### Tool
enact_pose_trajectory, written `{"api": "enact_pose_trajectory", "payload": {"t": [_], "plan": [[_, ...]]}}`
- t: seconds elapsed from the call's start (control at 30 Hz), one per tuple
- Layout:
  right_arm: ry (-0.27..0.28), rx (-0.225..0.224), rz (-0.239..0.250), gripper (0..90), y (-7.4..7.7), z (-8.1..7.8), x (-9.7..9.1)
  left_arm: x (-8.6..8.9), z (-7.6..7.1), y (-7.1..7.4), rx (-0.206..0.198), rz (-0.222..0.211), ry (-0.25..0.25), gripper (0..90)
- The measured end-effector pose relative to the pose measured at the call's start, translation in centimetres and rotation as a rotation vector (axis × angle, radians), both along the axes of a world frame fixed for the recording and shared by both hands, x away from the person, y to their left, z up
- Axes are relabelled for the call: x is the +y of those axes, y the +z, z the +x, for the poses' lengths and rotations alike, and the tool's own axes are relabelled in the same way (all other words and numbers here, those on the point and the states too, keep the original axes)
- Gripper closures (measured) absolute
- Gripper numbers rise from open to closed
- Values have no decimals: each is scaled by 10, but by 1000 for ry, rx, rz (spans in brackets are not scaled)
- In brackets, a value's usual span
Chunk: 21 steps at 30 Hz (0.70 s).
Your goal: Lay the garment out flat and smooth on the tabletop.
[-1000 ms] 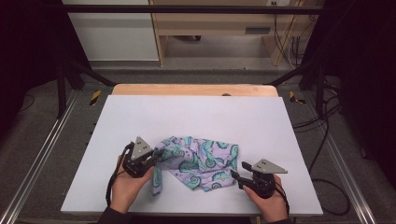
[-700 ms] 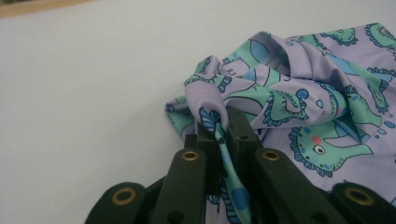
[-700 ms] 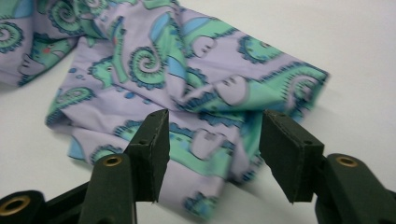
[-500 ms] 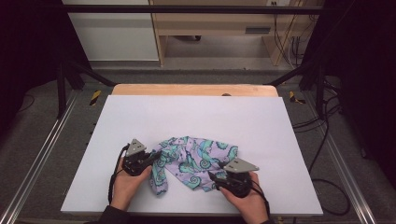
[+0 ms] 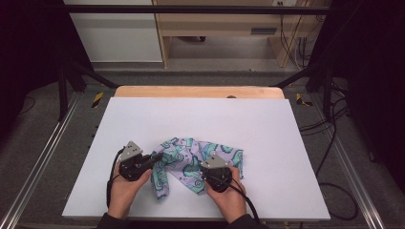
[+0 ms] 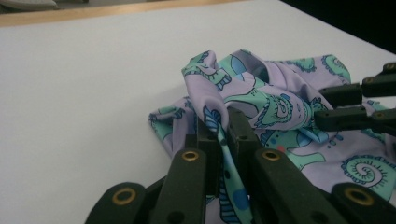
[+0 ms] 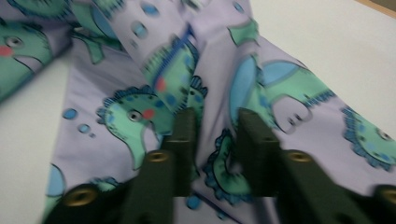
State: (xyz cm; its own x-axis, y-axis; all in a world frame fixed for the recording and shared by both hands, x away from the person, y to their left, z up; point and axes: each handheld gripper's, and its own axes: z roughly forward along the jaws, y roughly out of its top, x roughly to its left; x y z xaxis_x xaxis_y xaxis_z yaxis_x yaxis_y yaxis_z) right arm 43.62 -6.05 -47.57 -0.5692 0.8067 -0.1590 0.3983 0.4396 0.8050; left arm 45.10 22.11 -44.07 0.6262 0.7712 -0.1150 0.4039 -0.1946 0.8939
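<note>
near the table's (image 5: 143, 119) front edge, left gripper (image 6: 223, 122) pinches the cloth's (image 5: 200, 160) fold — anchoring it — while right gripper (image 7: 215, 122), jaws just closing, straddles fabric without clamping it yet.

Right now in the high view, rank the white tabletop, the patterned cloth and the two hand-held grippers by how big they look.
1. White tabletop, largest by far.
2. Patterned cloth.
3. Left hand-held gripper and right hand-held gripper: they look about alike, so I won't rank one above the other.

A white table (image 5: 200, 119) with a wooden strip along its twelve o'clock edge carries one thing: a crumpled lilac cloth (image 5: 191, 164) printed with teal dinosaurs, lying near the six o'clock edge.
</note>
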Motion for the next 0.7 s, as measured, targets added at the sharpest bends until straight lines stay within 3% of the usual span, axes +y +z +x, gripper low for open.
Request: {"api": "enact_pose_trajectory", "payload": {"t": [0.07, 0.17, 0.2, 0.27, 0.3, 0.33, 0.37, 0.43, 0.47, 0.57, 0.6, 0.63, 0.67, 0.7], "plan": [[-4, 3, 31, 866, 5, -1, -15, 0, 0, -2, 6, 5, -2, 862], [0, 1, 64, 868, 13, -6, -24, 2, 1, -5, 16, -1, 4, 862], [20, -11, 116, 868, 27, -13, -37, 3, 1, -4, 14, -6, 4, 862], [26, -14, 132, 870, 32, -16, -41, 3, 0, -2, 13, -16, 0, 862], [40, -37, 149, 872, 47, -23, -51, 2, -2, 1, 7, -17, -4, 862], [40, -37, 149, 872, 47, -23, -51, 2, -2, 1, 7, -17, -4, 862], [49, -56, 171, 873, 64, -29, -61, 2, -3, 3, 2, -14, -5, 862], [54, -74, 178, 872, 82, -29, -70, 0, -5, 6, -2, -20, -18, 862], [54, -74, 178, 872, 82, -29, -70, -1, -5, 7, -1, -21, -21, 862], [56, -75, 160, 871, 101, -13, -77, -5, -4, 4, 28, -2, -43, 861], [53, -43, 149, 871, 103, 13, -77, -6, -4, 1, 42, 7, -50, 860], [53, -43, 149, 871, 103, 13, -77, -7, -3, -1, 51, 13, -55, 860], [50, -8, 133, 871, 98, 37, -71, -9, -2, -5, 68, 26, -64, 860], [50, 20, 118, 871, 93, 52, -66, -10, -2, -7, 72, 31, -66, 860]]}}
